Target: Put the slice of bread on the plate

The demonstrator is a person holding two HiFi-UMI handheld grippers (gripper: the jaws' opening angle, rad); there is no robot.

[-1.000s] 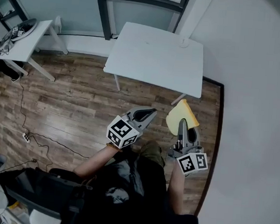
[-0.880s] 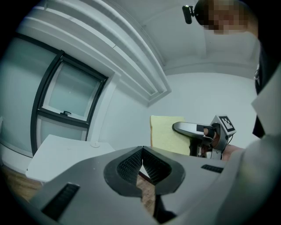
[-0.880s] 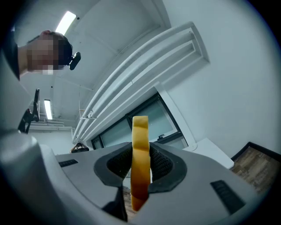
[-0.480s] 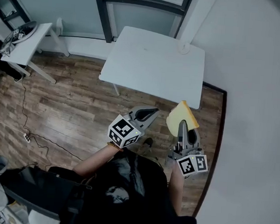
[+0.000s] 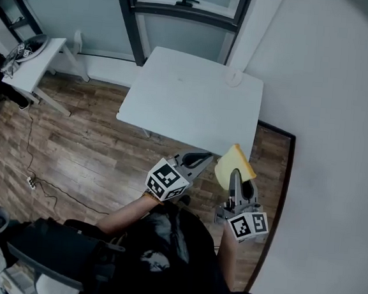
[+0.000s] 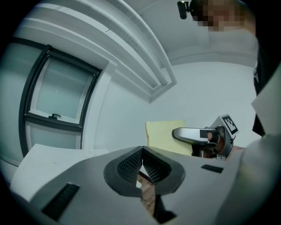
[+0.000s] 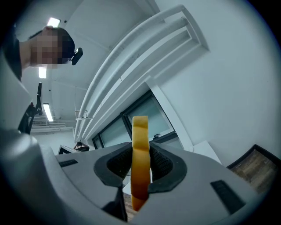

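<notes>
A yellow slice of bread (image 5: pixel 232 166) stands on edge between the pads of my right gripper (image 5: pixel 235 178), which is shut on it. In the right gripper view the bread (image 7: pixel 140 154) shows edge-on, rising above the jaws. My left gripper (image 5: pixel 199 158) hangs beside it at the left, shut and holding nothing; its pads meet at the tips (image 6: pixel 141 150). From the left gripper view the bread (image 6: pixel 163 135) and the right gripper (image 6: pixel 189 134) show at the right. Both grippers hover at the near edge of the white table (image 5: pixel 181 101). A small pale plate (image 5: pixel 233 78) sits at the table's far right corner.
A small white side table (image 5: pixel 38 60) with dark items stands at the far left. A dark-framed window (image 5: pixel 183 5) is behind the table, a white wall at the right. Cables (image 5: pixel 34 175) lie on the wood floor.
Both grippers have travelled forward toward the white table, whose near edge now lies just ahead of them. The bread stays in the right gripper. The left gripper stays shut.
</notes>
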